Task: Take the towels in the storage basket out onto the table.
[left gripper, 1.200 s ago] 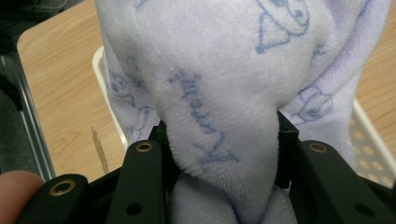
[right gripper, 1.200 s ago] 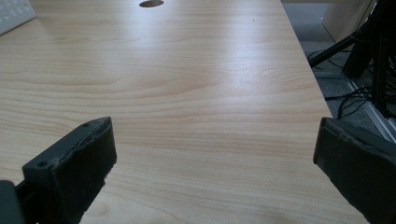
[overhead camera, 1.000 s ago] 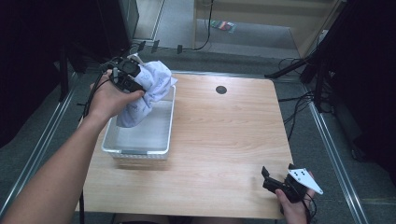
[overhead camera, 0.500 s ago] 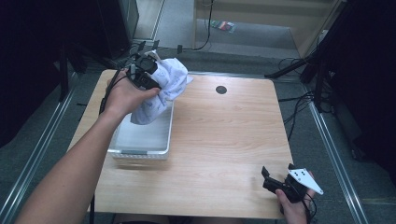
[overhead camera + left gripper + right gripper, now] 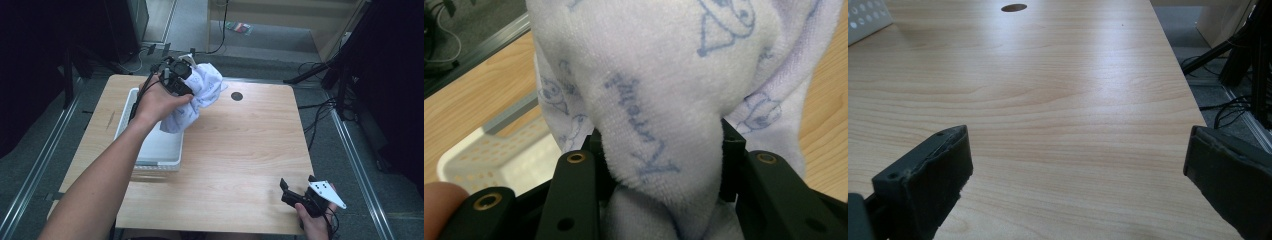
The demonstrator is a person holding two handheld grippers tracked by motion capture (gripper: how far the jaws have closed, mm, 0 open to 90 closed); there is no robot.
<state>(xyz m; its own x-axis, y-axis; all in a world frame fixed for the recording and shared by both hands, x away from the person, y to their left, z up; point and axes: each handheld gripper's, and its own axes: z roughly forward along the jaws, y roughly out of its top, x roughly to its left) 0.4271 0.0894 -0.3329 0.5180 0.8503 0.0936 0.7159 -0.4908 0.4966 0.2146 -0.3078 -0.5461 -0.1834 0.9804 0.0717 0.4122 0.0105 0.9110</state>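
Table: big and wooden. It carries the basket. The right half is bare wood, so there is room to put the towel down.
Basket: white, with little holes. It sits by the table's left edge, close to the far left corner.
Towel: soft and white with pale blue drawings. It hangs in the air over the basket's far right corner, bunched up because it is pinched at one spot.
Left gripper: up above the far end of the basket. Its jaws are squeezed tight on a thick fold of the towel, so it cannot slip out.
Right gripper: low at the table's near right corner, out of the way. Its jaws stand wide apart with nothing between them, I think ready to help.
Hole: small, dark and round, near the table's far edge.
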